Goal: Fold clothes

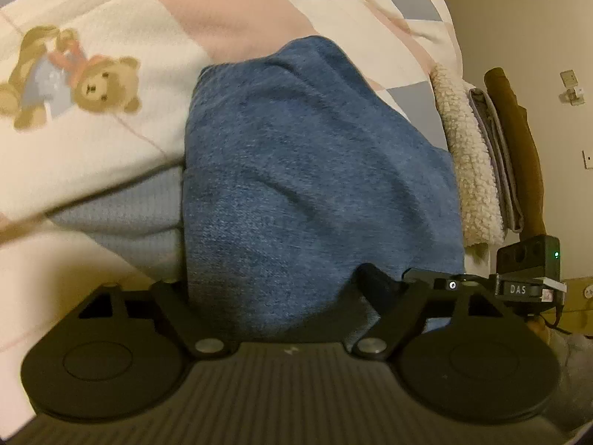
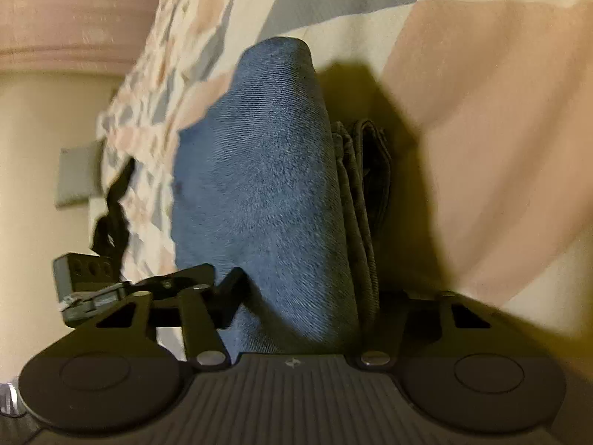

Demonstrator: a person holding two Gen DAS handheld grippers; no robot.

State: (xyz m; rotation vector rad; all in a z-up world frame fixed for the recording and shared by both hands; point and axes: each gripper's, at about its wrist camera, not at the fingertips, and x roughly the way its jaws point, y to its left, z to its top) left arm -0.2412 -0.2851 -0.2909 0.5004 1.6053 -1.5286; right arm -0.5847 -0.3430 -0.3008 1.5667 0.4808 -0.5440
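Filling both jaws, blue garment [image 1: 315, 170] lies on bear quilt [image 1: 92, 141].

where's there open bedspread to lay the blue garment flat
Open quilt lies left of the blue garment, below the teddy bear print; in the right wrist view a pink patch is bare. The far edge is crowded with a fleece stack. Both tongs hold cloth.

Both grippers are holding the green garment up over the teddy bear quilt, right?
Not quite: the garment is blue denim-like cloth, not green, as the left wrist view shows. The rest holds: the left gripper and right gripper each have it bunched between their fingers, with the teddy bear quilt behind it.
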